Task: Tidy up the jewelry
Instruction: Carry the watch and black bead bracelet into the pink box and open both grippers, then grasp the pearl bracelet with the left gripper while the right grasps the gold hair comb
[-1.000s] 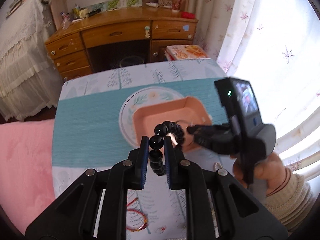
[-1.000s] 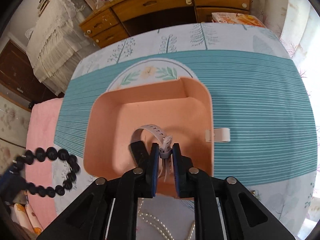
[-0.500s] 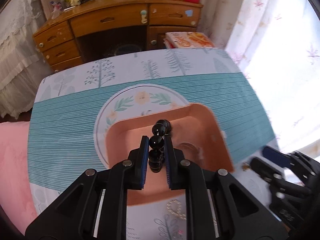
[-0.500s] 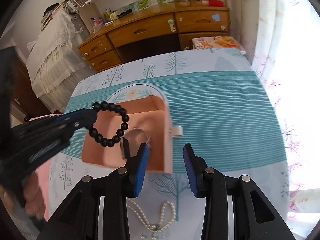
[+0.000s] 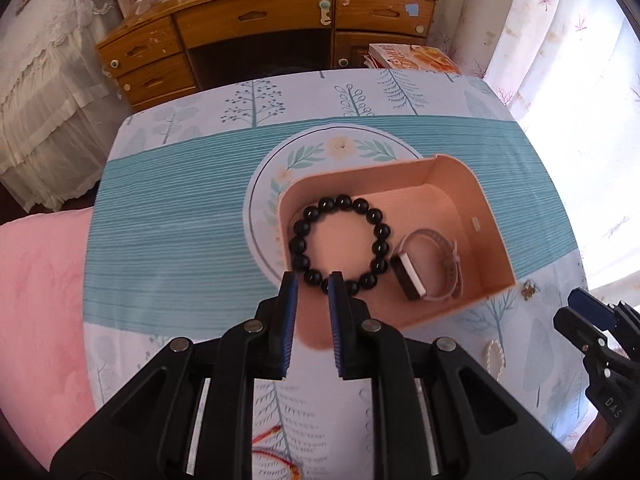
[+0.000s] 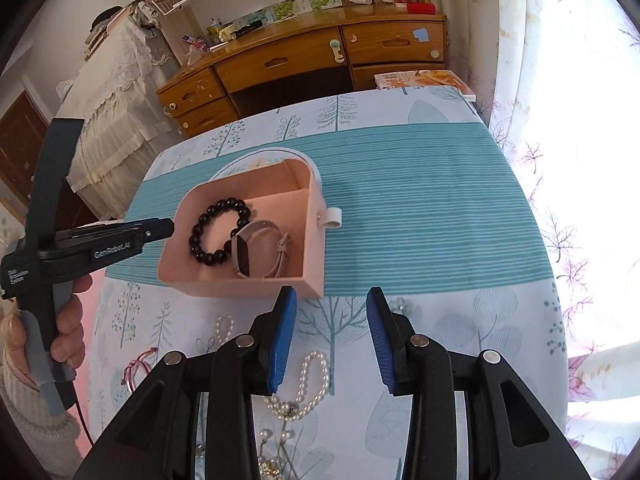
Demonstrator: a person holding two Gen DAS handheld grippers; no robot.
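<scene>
A black bead bracelet point(image 5: 336, 202) lies flat as a full ring on the floor of the pink box point(image 5: 492, 248), beside a grey-strapped watch point(image 5: 408, 280). My left gripper point(image 5: 313, 280) hovers over the box's near-left wall. Its jaws are only narrowly apart, and I see nothing between the pads. The beads sit beyond the tips. From the right wrist view, the left gripper point(image 6: 168, 227) ends at the box point(image 6: 312, 240) rim, short of the bracelet point(image 6: 197, 240). My right gripper point(image 6: 331, 294) is open and empty above the tablecloth, just in front of the box.
A pearl necklace point(image 6: 308, 380) and a red string bracelet point(image 6: 136, 368) lie on the cloth near me, and a small brooch point(image 5: 529, 289) lies right of the box. A person's hand point(image 6: 68, 320) holds the left gripper. A wooden desk stands beyond the table.
The bead bracelet hung from my left jaws above the box and now rests on the box floor. The left gripper came lower. The right gripper let go of the watch strap, opened and drew back.
</scene>
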